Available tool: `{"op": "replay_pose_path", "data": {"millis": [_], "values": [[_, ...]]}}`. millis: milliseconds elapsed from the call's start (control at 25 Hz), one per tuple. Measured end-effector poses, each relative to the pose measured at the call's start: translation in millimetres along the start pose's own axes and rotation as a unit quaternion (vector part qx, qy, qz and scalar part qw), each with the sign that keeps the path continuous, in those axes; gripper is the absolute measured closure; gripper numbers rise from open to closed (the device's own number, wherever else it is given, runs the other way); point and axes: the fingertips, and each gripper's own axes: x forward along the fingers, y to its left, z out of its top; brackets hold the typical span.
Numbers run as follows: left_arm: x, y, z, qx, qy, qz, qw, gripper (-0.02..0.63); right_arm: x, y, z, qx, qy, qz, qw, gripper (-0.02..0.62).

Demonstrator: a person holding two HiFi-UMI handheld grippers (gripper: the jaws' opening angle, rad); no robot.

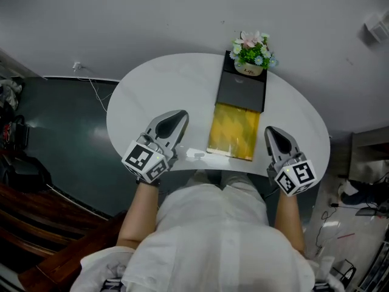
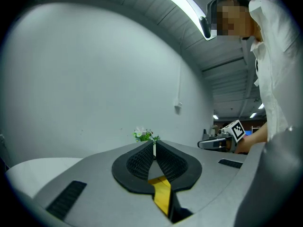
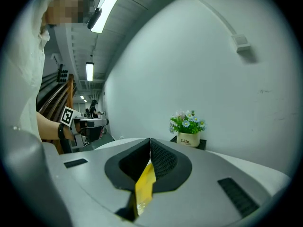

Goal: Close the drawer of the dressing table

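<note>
Jutting lengthwise toward the person: drawer [image 1: 232,131]

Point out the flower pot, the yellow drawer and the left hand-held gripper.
Flower pot [image 1: 250,69]: head view, pot's front.
Drawer [image 1: 234,131]: head view, its yellow middle.
Left hand-held gripper [image 1: 180,115]: head view, between its fingertips.

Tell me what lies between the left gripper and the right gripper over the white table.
The pulled-out yellow drawer lies between the left gripper and the right gripper. The head view shows this.
</note>
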Motion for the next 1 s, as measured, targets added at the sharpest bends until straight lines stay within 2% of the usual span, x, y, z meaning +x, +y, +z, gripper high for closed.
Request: {"op": "replay_pose_path", "data": {"millis": [520, 1000], "values": [[7, -3, -29, -0.018, 0.02, -0.018, 0.9995, 0.586, 12, 6, -22, -0.027, 0.053, 0.02, 0.998, 0.586], [8, -4, -46, -0.023, 0.036, -0.006, 0.9991, 0.586, 27, 21, -44, -0.046, 0.095, 0.073, 0.992, 0.584]]}}
